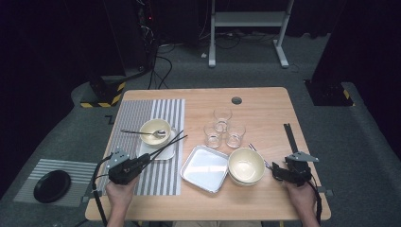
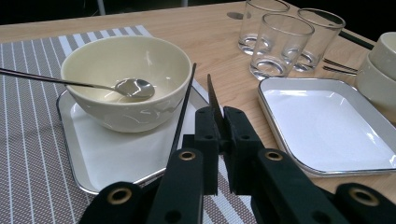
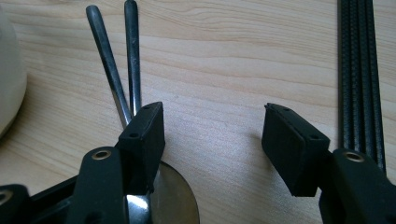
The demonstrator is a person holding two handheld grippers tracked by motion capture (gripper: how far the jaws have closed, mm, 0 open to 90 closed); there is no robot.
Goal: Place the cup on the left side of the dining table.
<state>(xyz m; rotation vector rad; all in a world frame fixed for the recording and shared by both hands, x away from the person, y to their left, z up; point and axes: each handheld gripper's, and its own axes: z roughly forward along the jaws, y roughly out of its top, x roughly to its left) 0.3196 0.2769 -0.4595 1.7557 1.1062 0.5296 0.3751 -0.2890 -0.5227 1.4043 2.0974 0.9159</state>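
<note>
Near the table's left edge our left gripper pinches black chopsticks angled over the tray beside the bowl; they could scissor and knock its spoon. Our right gripper gapes by the right edge, and its view reveals cutlery handles beneath.
</note>
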